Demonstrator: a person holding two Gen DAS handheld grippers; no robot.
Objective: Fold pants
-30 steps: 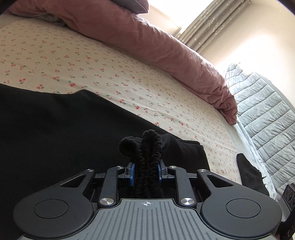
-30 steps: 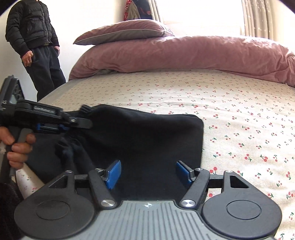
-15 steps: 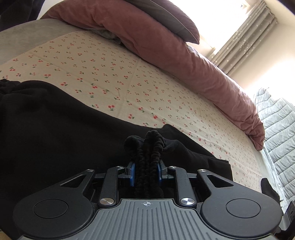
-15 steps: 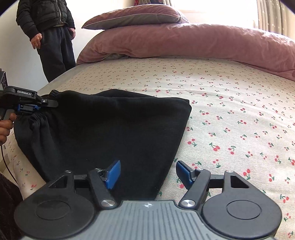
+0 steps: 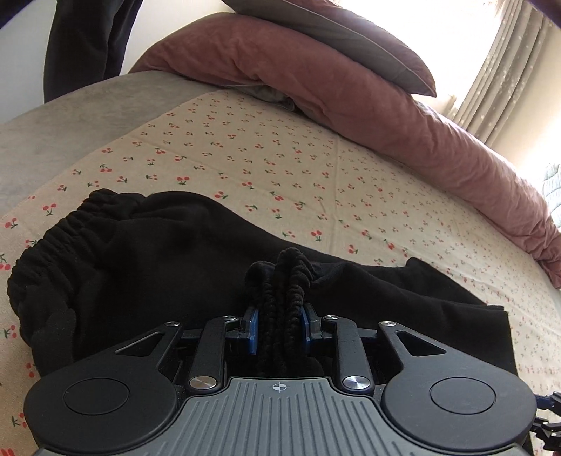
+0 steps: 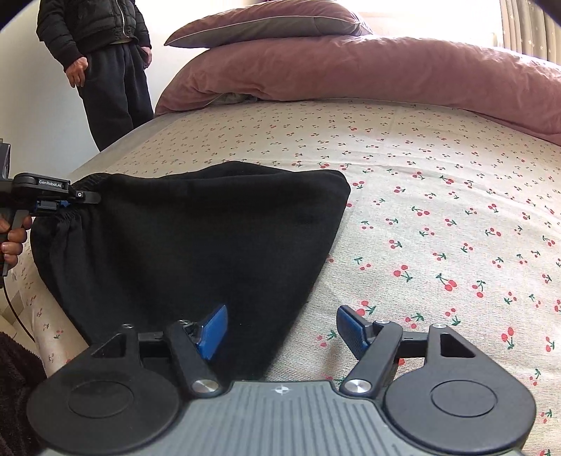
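Black fleece pants (image 6: 196, 245) lie folded on cherry-print bed sheet (image 6: 438, 196). Left hand-held gripper (image 5: 278, 324) easing open, elastic waistband (image 5: 280, 298) bunched between pads. Right hand-held gripper (image 6: 280, 331) released, empty. Set waistband down flat; smooth fold edge.

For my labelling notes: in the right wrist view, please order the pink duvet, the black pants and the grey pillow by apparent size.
1. black pants, though nearness enlarges them
2. pink duvet, close behind
3. grey pillow, clearly smallest

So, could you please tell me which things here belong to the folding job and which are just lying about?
Job:
- black pants
- left gripper, clamped on the waistband
- right gripper, empty

Lying about:
- pink duvet
- pillow
- bystander
- curtain
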